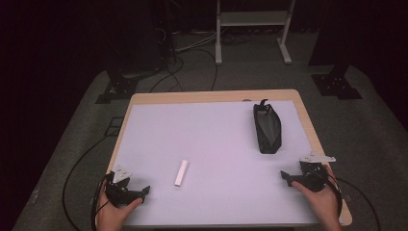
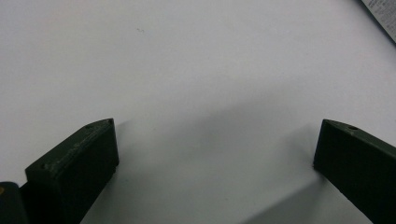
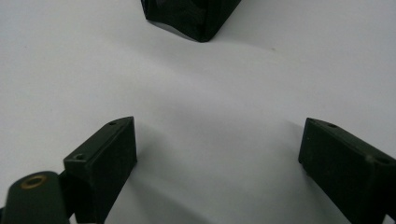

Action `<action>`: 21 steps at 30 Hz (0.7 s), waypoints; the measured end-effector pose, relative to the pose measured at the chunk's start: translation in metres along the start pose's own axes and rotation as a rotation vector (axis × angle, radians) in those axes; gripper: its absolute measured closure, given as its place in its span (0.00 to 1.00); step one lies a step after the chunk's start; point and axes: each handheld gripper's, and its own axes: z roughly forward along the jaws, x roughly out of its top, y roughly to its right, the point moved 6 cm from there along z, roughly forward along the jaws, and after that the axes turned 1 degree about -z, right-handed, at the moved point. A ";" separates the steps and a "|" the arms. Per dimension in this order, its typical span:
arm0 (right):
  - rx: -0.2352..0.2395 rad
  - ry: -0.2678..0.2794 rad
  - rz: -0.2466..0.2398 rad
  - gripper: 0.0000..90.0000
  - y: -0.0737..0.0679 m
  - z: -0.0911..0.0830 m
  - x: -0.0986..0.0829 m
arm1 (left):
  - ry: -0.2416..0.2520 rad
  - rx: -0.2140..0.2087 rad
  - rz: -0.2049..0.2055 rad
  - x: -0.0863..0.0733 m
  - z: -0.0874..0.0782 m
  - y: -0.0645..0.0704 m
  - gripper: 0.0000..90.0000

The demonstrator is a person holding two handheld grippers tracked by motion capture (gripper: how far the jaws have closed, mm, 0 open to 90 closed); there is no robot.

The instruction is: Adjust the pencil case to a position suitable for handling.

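A black zipped pouch (image 1: 267,129) lies lengthwise on the right half of the white mat (image 1: 211,139). A small white tube (image 1: 181,173) lies left of the mat's middle, nearer the front. My left gripper (image 1: 132,186) rests at the front left corner, held in a hand, and is open with bare mat between its jaws (image 2: 217,128). My right gripper (image 1: 294,173) rests at the front right, just short of the pouch. It is open (image 3: 219,123), and the pouch's near end (image 3: 191,16) lies ahead of the jaws, apart from them.
The mat covers a wooden table (image 1: 308,120). A corner of a pale printed object (image 2: 380,14) shows at the left gripper view's top right. Cables (image 1: 77,168) trail from both grippers. On the carpet beyond the table are stand feet (image 1: 118,89) and a white frame (image 1: 252,29).
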 end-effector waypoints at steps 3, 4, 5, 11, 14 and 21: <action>-0.009 0.007 0.000 0.17 0.000 -0.001 0.000 | 0.001 0.000 -0.001 0.000 0.000 0.000 0.00; -0.009 0.007 0.000 0.17 0.000 -0.001 0.000 | 0.001 0.000 -0.001 0.000 0.000 0.000 0.00; -0.013 0.018 -0.002 0.22 0.000 -0.002 0.000 | 0.003 0.000 -0.001 0.000 0.000 0.000 0.00; -0.014 0.015 0.001 0.40 -0.001 -0.005 0.002 | 0.003 0.000 -0.001 0.000 0.000 0.000 0.00; -0.021 0.017 0.005 0.42 -0.001 -0.008 0.006 | 0.005 0.001 0.000 0.000 0.000 0.000 0.00; -0.044 0.064 0.048 0.46 0.005 -0.017 0.024 | 0.005 0.001 -0.001 -0.001 0.000 0.000 0.00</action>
